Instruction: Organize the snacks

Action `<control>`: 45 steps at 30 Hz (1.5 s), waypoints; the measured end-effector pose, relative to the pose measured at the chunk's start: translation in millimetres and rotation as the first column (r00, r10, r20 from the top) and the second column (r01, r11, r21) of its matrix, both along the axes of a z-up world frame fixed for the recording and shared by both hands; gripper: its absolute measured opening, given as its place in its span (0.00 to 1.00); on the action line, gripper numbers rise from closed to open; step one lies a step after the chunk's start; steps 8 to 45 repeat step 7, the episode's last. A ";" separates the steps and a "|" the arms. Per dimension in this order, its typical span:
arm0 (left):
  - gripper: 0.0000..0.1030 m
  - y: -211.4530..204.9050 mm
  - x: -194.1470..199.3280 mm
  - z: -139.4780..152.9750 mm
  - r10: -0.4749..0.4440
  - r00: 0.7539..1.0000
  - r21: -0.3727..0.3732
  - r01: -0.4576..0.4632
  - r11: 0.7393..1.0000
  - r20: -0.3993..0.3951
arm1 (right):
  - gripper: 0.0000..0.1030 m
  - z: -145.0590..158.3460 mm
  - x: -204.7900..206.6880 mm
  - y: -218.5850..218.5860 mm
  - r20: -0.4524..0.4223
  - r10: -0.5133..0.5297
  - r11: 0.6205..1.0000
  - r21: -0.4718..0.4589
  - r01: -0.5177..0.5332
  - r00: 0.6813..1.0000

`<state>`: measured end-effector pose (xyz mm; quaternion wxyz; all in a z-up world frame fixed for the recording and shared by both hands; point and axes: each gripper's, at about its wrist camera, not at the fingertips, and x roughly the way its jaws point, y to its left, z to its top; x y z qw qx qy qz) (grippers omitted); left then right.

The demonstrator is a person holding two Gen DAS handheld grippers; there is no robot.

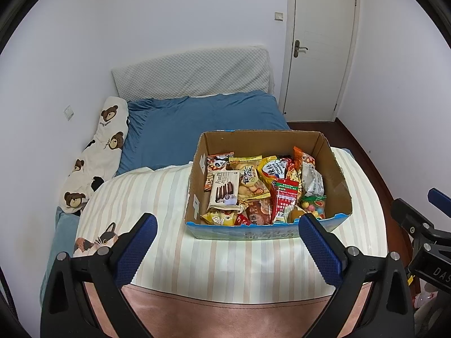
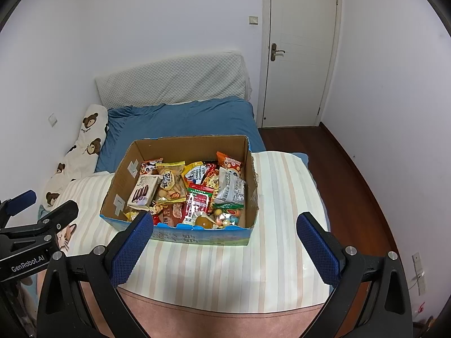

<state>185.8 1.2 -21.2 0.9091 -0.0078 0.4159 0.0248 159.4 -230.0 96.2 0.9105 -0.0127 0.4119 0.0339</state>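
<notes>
An open cardboard box (image 1: 336, 166) (image 2: 121, 169) stands on a striped quilt on the bed and holds several snack packets. Among them are a Franzi biscuit pack (image 1: 224, 190) (image 2: 143, 190), a red and green packet (image 1: 286, 194) (image 2: 197, 200), a grey packet (image 1: 311, 181) (image 2: 229, 190) and a bag of coloured candies (image 1: 314, 207) (image 2: 227, 217). My left gripper (image 1: 228, 225) is open and empty in front of the box. My right gripper (image 2: 225, 224) is open and empty at the box's near side. The right gripper also shows at the right edge of the left wrist view (image 1: 417, 217).
The striped quilt (image 1: 157, 194) (image 2: 282, 197) covers the near part of the bed, with a blue sheet (image 1: 203, 124) behind. A bear-print pillow (image 1: 98, 152) lies by the left wall. A closed white door (image 2: 301, 48) and dark wood floor (image 2: 352, 186) are at right.
</notes>
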 end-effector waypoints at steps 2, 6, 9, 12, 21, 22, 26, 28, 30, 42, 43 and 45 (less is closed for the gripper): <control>1.00 -0.1 -0.3 0.1 0.001 1.000 0.001 -0.001 1.000 0.004 | 1.00 -0.3 0.4 -0.1 0.001 0.001 1.000 -0.001 -0.001 1.000; 1.00 -0.2 -0.7 0.5 0.003 1.000 0.001 -0.003 1.000 0.006 | 1.00 -1.1 0.5 -0.2 -0.002 0.002 1.000 0.000 -0.002 1.000; 1.00 0.1 -0.7 0.4 0.002 1.000 0.002 -0.002 1.000 0.007 | 1.00 -1.1 0.5 -0.3 -0.002 0.003 1.000 0.000 -0.003 1.000; 1.00 0.1 -0.7 0.4 0.002 1.000 0.002 -0.002 1.000 0.007 | 1.00 -1.1 0.5 -0.3 -0.002 0.003 1.000 0.000 -0.003 1.000; 1.00 0.1 -0.7 0.4 0.002 1.000 0.002 -0.002 1.000 0.007 | 1.00 -1.1 0.5 -0.3 -0.002 0.003 1.000 0.000 -0.003 1.000; 1.00 0.1 -0.7 0.4 0.002 1.000 0.002 -0.002 1.000 0.007 | 1.00 -1.1 0.5 -0.3 -0.002 0.003 1.000 0.000 -0.003 1.000; 1.00 0.1 -0.7 0.4 0.002 1.000 0.002 -0.002 1.000 0.007 | 1.00 -1.1 0.5 -0.3 -0.002 0.003 1.000 0.000 -0.003 1.000; 1.00 0.1 -0.7 0.4 0.002 1.000 0.002 -0.002 1.000 0.007 | 1.00 -1.1 0.5 -0.3 -0.002 0.003 1.000 0.000 -0.003 1.000; 1.00 0.1 -0.7 0.4 0.002 1.000 0.002 -0.002 1.000 0.007 | 1.00 -1.1 0.5 -0.3 -0.002 0.003 1.000 0.000 -0.003 1.000; 1.00 0.1 -0.7 0.4 0.002 1.000 0.002 -0.002 1.000 0.007 | 1.00 -1.1 0.5 -0.3 -0.002 0.003 1.000 0.000 -0.003 1.000; 1.00 0.1 -0.7 0.4 0.002 1.000 0.002 -0.002 1.000 0.007 | 1.00 -1.1 0.5 -0.3 -0.002 0.003 1.000 0.000 -0.003 1.000; 1.00 0.1 -0.7 0.4 0.002 1.000 0.002 -0.002 1.000 0.007 | 1.00 -1.1 0.5 -0.3 -0.002 0.003 1.000 0.000 -0.003 1.000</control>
